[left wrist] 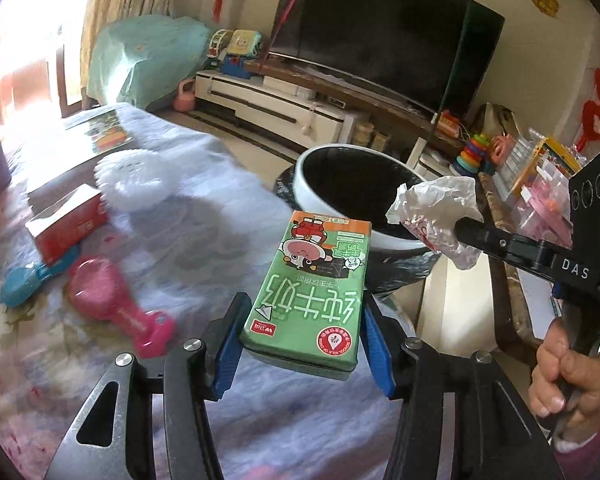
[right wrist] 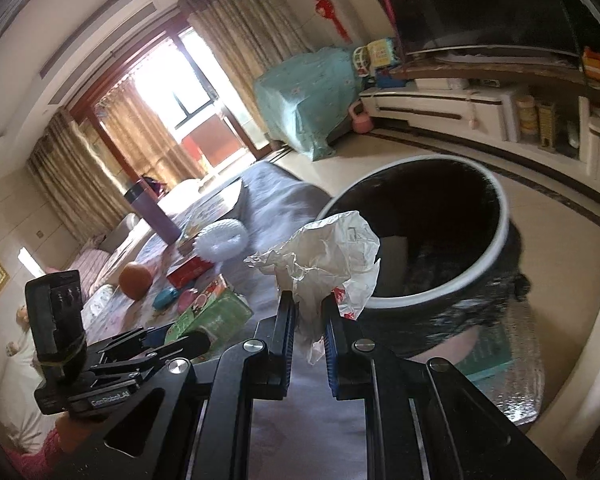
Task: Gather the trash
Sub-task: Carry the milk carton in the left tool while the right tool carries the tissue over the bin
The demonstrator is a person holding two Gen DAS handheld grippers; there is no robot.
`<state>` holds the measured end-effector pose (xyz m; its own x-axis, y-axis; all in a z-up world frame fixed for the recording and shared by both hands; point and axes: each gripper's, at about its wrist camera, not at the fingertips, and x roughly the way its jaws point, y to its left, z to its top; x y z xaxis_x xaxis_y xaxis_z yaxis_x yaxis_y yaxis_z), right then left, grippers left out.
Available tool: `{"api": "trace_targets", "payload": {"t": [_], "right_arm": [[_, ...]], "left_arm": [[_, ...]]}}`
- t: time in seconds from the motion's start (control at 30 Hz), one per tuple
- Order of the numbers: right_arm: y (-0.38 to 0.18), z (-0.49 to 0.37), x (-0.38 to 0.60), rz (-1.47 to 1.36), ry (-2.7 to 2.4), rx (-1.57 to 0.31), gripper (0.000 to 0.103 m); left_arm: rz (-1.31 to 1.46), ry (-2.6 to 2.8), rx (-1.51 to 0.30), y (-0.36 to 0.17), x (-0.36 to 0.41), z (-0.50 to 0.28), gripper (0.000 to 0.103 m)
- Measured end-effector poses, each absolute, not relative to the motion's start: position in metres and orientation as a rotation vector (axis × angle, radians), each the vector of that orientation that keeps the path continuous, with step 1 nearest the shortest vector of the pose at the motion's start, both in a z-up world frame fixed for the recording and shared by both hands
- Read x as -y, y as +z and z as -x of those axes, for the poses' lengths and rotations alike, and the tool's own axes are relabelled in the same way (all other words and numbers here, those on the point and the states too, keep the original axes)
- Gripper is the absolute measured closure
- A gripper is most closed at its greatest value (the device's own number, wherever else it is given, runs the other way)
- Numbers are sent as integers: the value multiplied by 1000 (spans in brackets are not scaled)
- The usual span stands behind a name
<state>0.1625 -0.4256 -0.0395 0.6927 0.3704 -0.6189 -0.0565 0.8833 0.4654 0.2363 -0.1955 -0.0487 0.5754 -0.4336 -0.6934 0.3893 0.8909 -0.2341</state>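
Left gripper (left wrist: 302, 334) clenched on the green milk carton (left wrist: 306, 284); blue pads press its two long side faces low on the body, printed face up, carton held clear of the table. Carton reads as light, probably emptied; paperboard walls stiff at the edges but will dent if squeezed mid-face, so the present hold near the bottom fold looks sound. Coated surface may be a bit slick.

Right gripper (right wrist: 310, 312) nearly closed, pinching a crumpled white plastic wrapper (right wrist: 324, 256). Wrapper is featherweight, limp and crinkly; bunched centre is the only firm purchase, loose tails flop and could snag on the bin rim.

White-rimmed bin with black liner (left wrist: 312, 178) sits at 12 o'clock from the carton, just past the table edge; from the right wrist view its mouth (right wrist: 500, 216) lies at 1 o'clock of the wrapper, close by. Something pale lies inside, blurred, cannot identify.

Red box (left wrist: 66, 222), pink toy (left wrist: 108, 296) and white brush (left wrist: 134, 178) lie at 9 to 10 o'clock on the cloth
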Motion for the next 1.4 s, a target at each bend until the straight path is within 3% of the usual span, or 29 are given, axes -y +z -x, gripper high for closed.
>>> {"api": "trace_targets", "payload": {"t": [1.4], "right_arm": [[-47,-198,478,-418,131,-807,90]], "left_arm": [[-19,-481,-822,-39,281,-306,51]]}}
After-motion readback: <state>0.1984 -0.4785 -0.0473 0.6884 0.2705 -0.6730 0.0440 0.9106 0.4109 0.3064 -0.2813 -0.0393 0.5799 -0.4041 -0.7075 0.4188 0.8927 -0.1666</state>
